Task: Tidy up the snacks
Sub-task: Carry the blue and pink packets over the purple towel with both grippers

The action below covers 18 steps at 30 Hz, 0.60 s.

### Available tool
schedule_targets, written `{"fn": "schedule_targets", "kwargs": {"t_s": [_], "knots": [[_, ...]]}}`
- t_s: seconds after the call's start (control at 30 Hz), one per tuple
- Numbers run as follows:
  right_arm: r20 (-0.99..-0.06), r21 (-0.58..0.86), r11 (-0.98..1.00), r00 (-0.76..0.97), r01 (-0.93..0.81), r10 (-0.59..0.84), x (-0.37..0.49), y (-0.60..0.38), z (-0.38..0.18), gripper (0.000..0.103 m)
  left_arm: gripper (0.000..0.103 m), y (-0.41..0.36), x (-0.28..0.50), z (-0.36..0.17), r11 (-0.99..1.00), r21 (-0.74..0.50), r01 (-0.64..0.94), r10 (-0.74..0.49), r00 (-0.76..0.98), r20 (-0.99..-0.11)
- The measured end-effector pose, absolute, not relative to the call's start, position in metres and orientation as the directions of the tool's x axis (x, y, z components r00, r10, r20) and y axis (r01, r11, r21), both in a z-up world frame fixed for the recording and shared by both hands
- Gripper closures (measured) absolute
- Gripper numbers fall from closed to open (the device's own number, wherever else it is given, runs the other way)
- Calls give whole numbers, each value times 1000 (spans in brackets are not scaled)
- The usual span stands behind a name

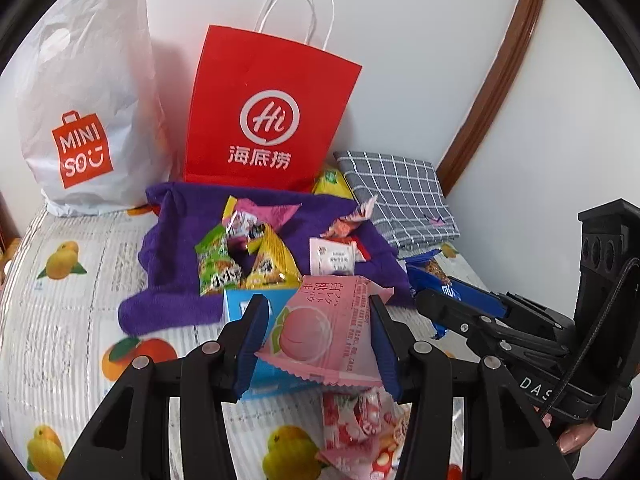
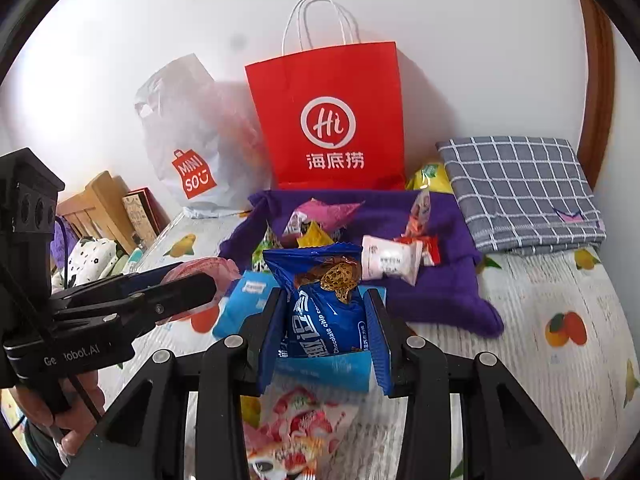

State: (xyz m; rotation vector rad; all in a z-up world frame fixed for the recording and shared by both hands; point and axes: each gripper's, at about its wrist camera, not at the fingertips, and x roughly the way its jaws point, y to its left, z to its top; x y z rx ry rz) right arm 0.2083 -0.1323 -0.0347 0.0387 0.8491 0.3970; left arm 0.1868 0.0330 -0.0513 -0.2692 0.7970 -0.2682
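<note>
My left gripper (image 1: 316,320) is shut on a pink peach snack packet (image 1: 324,332), held above a light blue box (image 1: 240,308). My right gripper (image 2: 326,320) is shut on a blue chocolate chip cookie packet (image 2: 320,292), held over the same light blue box (image 2: 248,300). The right gripper also shows in the left wrist view (image 1: 472,316), still on the blue packet (image 1: 464,292). The left gripper shows in the right wrist view (image 2: 188,284) with the pink packet (image 2: 208,272). Several small snack packets (image 1: 244,256) lie on a purple cloth (image 1: 172,248). A pink strawberry packet (image 1: 356,428) lies below my grippers.
A red paper bag (image 1: 264,112) and a white Miniso plastic bag (image 1: 84,120) stand against the wall behind the cloth. A folded grey checked cloth (image 1: 404,196) lies at the right. A fruit-print covering (image 1: 60,320) covers the table. Wooden furniture (image 2: 104,200) stands left.
</note>
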Motion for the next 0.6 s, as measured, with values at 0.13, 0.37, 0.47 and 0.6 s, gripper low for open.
{"fn": "schedule_targets", "kwargs": {"t_s": [0.13, 0.37, 0.47, 0.6], "knots": [[-722, 186, 927, 594, -327, 354, 219, -129, -35, 64, 55, 39, 199, -51, 927, -354, 127, -341, 683, -646], [-720, 184, 929, 599, -322, 350, 238, -124, -36, 64, 55, 53, 216, -55, 916, -383, 116, -348, 704, -619], [-714, 187, 923, 599, -336, 363, 244, -121, -39, 64, 55, 57, 218, -60, 913, -391, 114, -350, 709, -612], [-702, 186, 917, 604, -354, 376, 254, -119, -46, 64, 55, 61, 220, -66, 913, -394, 105, -346, 711, -612]]}}
